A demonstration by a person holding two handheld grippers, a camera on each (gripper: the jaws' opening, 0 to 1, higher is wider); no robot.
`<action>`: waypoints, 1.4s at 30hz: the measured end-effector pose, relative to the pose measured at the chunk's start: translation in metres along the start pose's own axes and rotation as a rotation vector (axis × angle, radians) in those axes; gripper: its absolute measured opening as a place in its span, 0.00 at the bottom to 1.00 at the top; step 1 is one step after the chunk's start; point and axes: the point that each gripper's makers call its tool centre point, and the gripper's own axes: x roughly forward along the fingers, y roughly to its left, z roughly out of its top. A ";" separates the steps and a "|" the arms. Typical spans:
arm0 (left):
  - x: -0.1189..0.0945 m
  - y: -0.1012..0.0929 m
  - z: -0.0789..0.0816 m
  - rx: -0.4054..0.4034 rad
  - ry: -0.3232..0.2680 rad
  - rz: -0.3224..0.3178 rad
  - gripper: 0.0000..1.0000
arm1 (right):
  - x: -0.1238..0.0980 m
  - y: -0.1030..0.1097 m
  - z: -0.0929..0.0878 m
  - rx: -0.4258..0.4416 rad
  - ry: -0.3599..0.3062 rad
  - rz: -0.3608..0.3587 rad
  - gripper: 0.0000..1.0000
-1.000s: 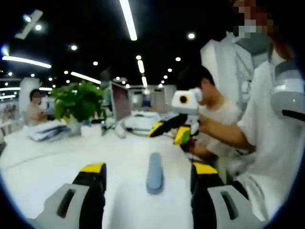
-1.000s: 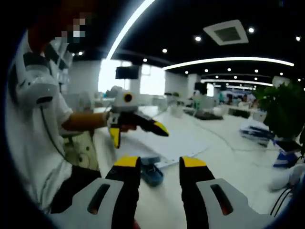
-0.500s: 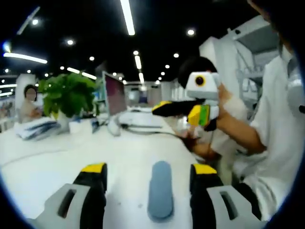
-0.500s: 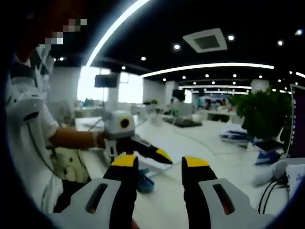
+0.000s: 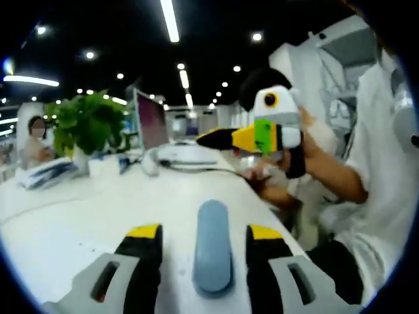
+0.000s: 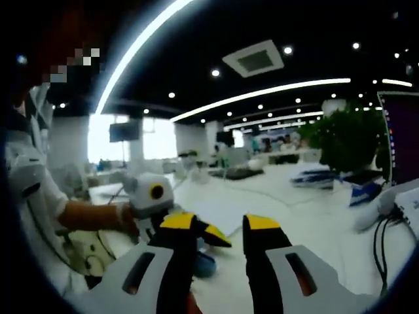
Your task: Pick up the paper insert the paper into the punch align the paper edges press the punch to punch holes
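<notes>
In the left gripper view, the punch [image 5: 213, 245] lies on the white worktop [image 5: 78, 216] between the left claw [image 5: 204, 241]'s 2 jaws, its long axis running straight ahead along them, away from the camera. It is a smooth, blue-grey oblong with rounded ends and a matte, plastic-looking top. The left claw is spread, its black jaws with yellow tips flanking the punch; whether they touch it cannot be told. Ahead and to the right, the right claw [image 5: 219, 138] is held above the worktop, pointing left across the view; how its jaws stand cannot be told there.

In the right gripper view, the right claw [image 6: 219, 226] is spread with nothing between its jaws. Just beyond its left jaw the left claw [image 6: 213, 235] points right, and a blue edge of the punch [image 6: 204, 265] shows under it. A flat white sheet of paper [image 6: 226, 210] lies on the worktop [image 6: 314, 222] ahead of the jaws.
</notes>
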 end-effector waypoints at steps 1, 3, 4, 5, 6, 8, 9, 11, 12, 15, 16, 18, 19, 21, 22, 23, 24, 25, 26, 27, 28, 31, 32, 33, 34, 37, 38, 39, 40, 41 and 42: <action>0.000 0.001 0.000 0.002 0.002 -0.002 0.43 | 0.000 -0.004 0.000 0.012 -0.006 -0.020 0.31; 0.001 0.003 0.000 0.001 0.001 -0.006 0.40 | -0.002 -0.010 0.001 0.032 -0.018 -0.043 0.30; 0.001 0.003 0.000 -0.003 0.000 -0.007 0.40 | -0.002 -0.013 0.001 0.036 -0.017 -0.064 0.30; 0.001 0.003 0.001 -0.015 -0.003 -0.011 0.40 | -0.002 -0.017 0.000 0.030 -0.014 -0.084 0.30; 0.001 0.003 0.001 -0.018 -0.003 -0.010 0.40 | -0.002 -0.016 0.000 0.020 -0.015 -0.085 0.30; 0.001 0.001 -0.001 -0.009 0.003 -0.008 0.36 | -0.001 -0.017 0.000 0.021 -0.012 -0.093 0.31; 0.001 -0.001 -0.001 -0.003 0.006 -0.008 0.34 | 0.000 -0.015 0.000 0.021 -0.012 -0.089 0.31; 0.001 0.000 -0.003 0.006 0.014 -0.006 0.31 | 0.002 -0.010 0.001 0.017 -0.009 -0.074 0.28; 0.001 0.000 -0.003 0.008 0.015 -0.006 0.31 | 0.004 -0.007 0.002 -0.031 -0.012 -0.061 0.24; -0.001 0.001 0.000 0.002 0.006 -0.018 0.26 | 0.008 0.001 0.007 -0.066 -0.022 -0.063 0.20; -0.001 0.000 0.000 0.004 0.006 -0.019 0.25 | 0.010 0.004 0.006 -0.068 -0.012 -0.051 0.19; 0.001 0.000 -0.002 0.012 0.011 -0.017 0.25 | 0.015 0.011 0.006 -0.079 -0.006 -0.040 0.15; 0.001 0.001 -0.002 0.011 0.012 -0.017 0.25 | 0.018 0.016 0.006 -0.087 0.002 -0.020 0.14; 0.004 -0.037 0.002 0.037 -0.014 -0.100 0.25 | 0.024 0.024 0.005 -0.082 0.010 0.003 0.09; 0.003 -0.045 0.000 0.032 -0.008 -0.085 0.25 | 0.028 0.028 0.005 -0.078 0.007 0.012 0.08; 0.004 -0.051 0.000 0.035 -0.006 -0.083 0.25 | 0.032 0.033 0.005 -0.076 0.006 0.025 0.06; 0.004 -0.055 0.001 0.036 -0.004 -0.083 0.25 | 0.036 0.037 0.004 -0.073 0.008 0.034 0.05; 0.002 -0.047 -0.002 0.024 0.003 -0.068 0.25 | 0.040 0.041 0.003 -0.075 0.014 0.038 0.05; 0.001 -0.045 -0.003 0.026 0.004 -0.070 0.25 | 0.043 0.042 0.000 -0.090 0.029 0.036 0.05; 0.001 -0.045 -0.002 0.036 -0.001 -0.072 0.25 | 0.046 0.042 -0.004 -0.106 0.047 0.024 0.05; -0.001 -0.045 -0.003 0.036 0.000 -0.072 0.25 | 0.048 0.042 -0.006 -0.114 0.056 0.017 0.05; 0.000 -0.049 -0.003 0.042 0.010 -0.071 0.25 | 0.054 0.045 -0.017 -0.130 0.087 0.016 0.05; 0.000 -0.051 -0.003 0.042 0.010 -0.071 0.25 | 0.055 0.046 -0.021 -0.140 0.098 0.015 0.04; -0.001 -0.048 -0.004 0.021 0.006 -0.076 0.25 | 0.056 0.045 -0.025 -0.151 0.116 0.007 0.04; -0.003 -0.045 -0.005 0.024 0.007 -0.076 0.25 | 0.056 0.043 -0.030 -0.161 0.133 0.000 0.04; -0.004 -0.040 -0.006 0.020 0.013 -0.076 0.25 | 0.056 0.042 -0.036 -0.167 0.145 -0.009 0.04; -0.005 -0.038 -0.007 0.021 0.013 -0.077 0.25 | 0.055 0.042 -0.035 -0.166 0.147 -0.012 0.04; -0.005 -0.039 -0.007 0.033 0.021 -0.075 0.25 | 0.056 0.042 -0.035 -0.169 0.147 -0.017 0.04; -0.003 -0.043 -0.007 0.030 0.019 -0.075 0.25 | 0.057 0.042 -0.035 -0.189 0.144 -0.028 0.04; -0.002 -0.044 -0.007 0.032 0.023 -0.074 0.25 | 0.057 0.041 -0.035 -0.230 0.145 -0.033 0.04; -0.002 -0.046 -0.007 0.030 0.023 -0.074 0.25 | 0.057 0.043 -0.035 -0.237 0.145 -0.030 0.04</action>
